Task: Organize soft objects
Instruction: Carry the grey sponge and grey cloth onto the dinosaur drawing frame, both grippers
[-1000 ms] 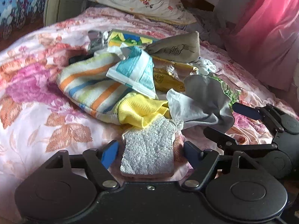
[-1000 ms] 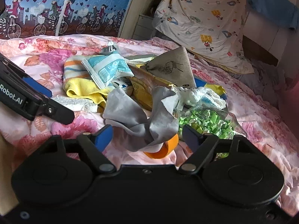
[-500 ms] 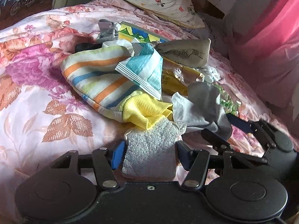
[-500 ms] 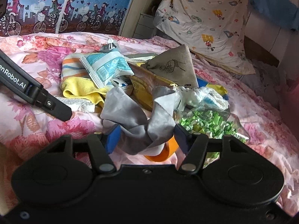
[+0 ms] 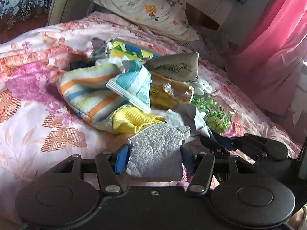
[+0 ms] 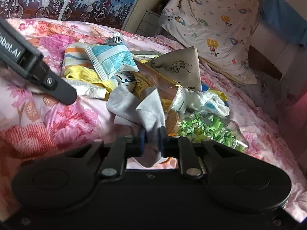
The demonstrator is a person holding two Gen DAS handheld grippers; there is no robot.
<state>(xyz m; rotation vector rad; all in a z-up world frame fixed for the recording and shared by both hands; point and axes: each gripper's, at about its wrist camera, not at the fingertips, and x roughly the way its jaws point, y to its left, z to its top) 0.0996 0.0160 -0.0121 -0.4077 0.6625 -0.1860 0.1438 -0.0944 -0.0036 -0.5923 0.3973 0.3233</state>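
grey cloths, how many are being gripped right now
2. A speckled grey sponge cloth sits between the left gripper's pads at the pile's near edge; a smooth grey cloth is pinched in the right gripper. Others may be buried.

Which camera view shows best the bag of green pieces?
The right wrist view shows it best: the bag of green pieces lies near the camera, beside the grey cloth, and almost all of it is visible. In the left wrist view the bag is farther away and smaller, and the grey cloth covers its near edge.
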